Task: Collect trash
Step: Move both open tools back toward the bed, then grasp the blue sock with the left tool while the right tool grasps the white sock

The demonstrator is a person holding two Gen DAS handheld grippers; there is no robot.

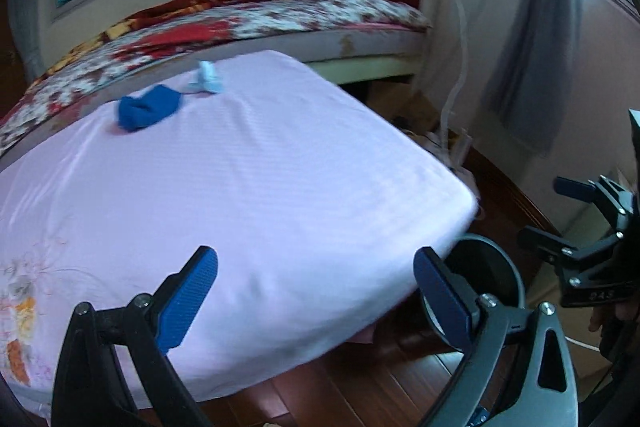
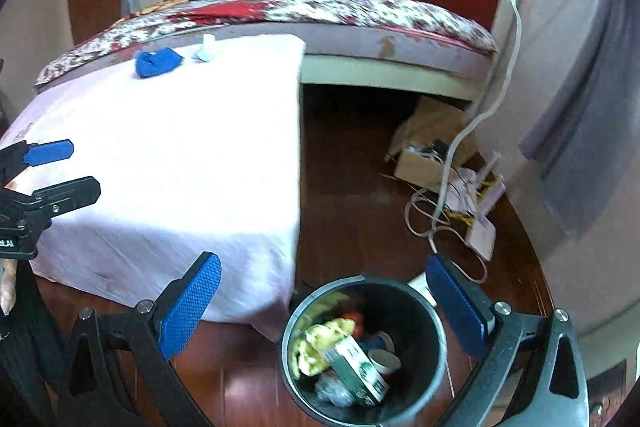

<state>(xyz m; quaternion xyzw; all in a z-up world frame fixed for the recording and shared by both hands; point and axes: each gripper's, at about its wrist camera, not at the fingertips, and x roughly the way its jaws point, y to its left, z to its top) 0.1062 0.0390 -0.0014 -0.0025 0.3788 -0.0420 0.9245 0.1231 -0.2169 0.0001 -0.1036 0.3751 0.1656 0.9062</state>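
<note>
1. The desk (image 1: 280, 187), under a pink cloth, fills the space ahead of the left claw (image 1: 316, 291). That claw hangs over the near edge with its jaws spread wide and nothing between them. Judging by this, the step in hand is reaching for what is left on the cloth.

2. The bin (image 2: 438, 327) stands on the floor directly below and ahead of the right claw (image 2: 324, 303), just beside the desk's corner. It already holds a carton, a yellow wrapper and a few cups. The right claw is also spread wide and empty, so either one is free to fetch.

3. A dark blue bundle (image 1: 146, 111), probably soft cloth, lies far ahead and left of the left claw, near the desk's back edge. Being soft, it likely wants a pinch from above across its narrow middle.

4. A pale blue scrap (image 1: 208, 79) sits just beyond and right of the bundle, close to it; whether they touch I cannot tell. It looks light, so close gently and low, so it does not skid along the cloth.

5. Carry each item back toward the right claw's side, and let go only once over the bin's mouth.
</note>
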